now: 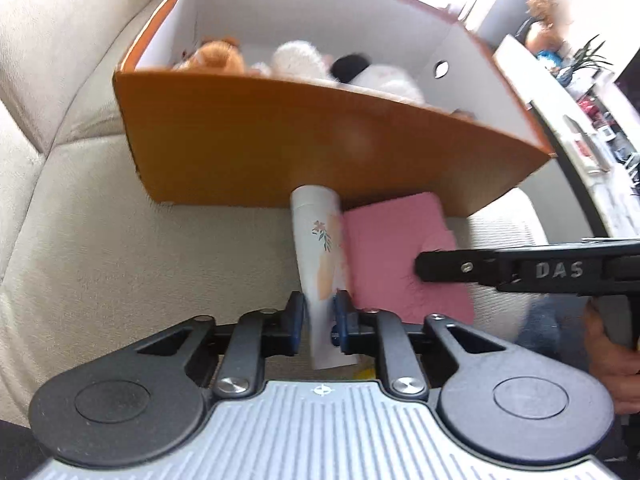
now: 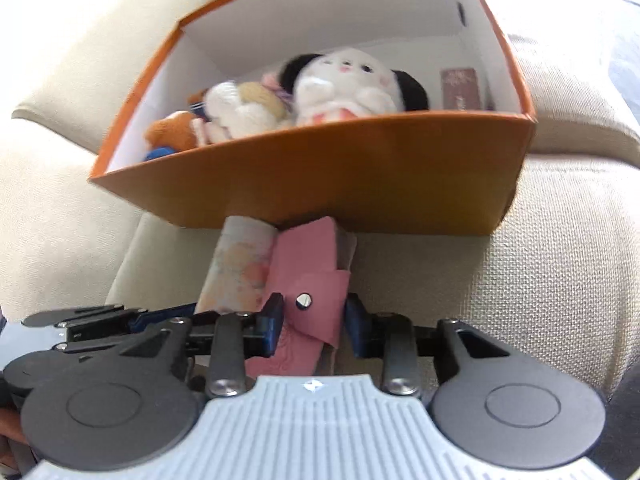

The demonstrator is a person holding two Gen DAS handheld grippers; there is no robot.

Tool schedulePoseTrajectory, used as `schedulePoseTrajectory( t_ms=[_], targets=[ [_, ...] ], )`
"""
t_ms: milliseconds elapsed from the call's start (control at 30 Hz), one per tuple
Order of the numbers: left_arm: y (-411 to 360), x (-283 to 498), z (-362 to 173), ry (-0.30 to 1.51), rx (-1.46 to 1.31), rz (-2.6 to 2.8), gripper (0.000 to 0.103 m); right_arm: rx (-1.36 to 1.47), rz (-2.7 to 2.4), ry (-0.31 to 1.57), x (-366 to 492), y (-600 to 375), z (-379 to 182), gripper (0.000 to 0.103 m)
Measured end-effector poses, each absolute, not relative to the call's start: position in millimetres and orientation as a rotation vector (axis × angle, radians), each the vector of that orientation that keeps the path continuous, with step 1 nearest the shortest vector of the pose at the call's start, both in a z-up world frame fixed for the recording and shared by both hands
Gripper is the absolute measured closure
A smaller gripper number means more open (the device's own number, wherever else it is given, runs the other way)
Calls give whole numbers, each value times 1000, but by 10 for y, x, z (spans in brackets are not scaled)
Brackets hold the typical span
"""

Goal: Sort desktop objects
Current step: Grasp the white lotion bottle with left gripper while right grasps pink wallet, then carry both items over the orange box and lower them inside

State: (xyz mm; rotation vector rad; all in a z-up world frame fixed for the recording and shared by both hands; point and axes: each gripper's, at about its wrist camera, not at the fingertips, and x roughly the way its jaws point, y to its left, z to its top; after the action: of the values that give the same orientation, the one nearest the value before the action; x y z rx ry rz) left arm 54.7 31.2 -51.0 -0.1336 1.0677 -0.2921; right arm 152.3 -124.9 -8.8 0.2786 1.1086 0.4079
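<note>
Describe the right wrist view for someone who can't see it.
The right claw grips a pink wallet beside a floral notebook, both in front of an orange box of plush toys on a beige sofa.

In the upper half of both views we see the box [image 2: 320, 184] sitting on the sofa [image 2: 560, 240], with the plush toys [image 2: 344, 88] inside it. Below it, at frame centre, the floral booklet [image 1: 320, 256] lies just left of the snap-strap notebook [image 2: 308, 280], both reaching the box's near wall.
</note>
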Motion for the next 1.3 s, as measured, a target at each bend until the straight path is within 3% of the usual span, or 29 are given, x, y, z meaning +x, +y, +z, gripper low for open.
schedulePoseTrajectory(
  t_ms=[67, 567, 767, 1300],
  targets=[
    [316, 521, -446, 1050, -135, -311, 86, 290, 436, 1097, 1473, -1215, -42, 76],
    [389, 668, -534, 1090, -207, -233, 80, 309, 463, 1125, 1542, -1055, -60, 77],
    [408, 628, -513, 1090, -229, -216, 83, 253, 482, 1116, 1496, -1041, -19, 80],
    [215, 256, 164, 946, -237, -313, 84, 211, 272, 1069, 1191, -1870, 315, 80]
  ],
)
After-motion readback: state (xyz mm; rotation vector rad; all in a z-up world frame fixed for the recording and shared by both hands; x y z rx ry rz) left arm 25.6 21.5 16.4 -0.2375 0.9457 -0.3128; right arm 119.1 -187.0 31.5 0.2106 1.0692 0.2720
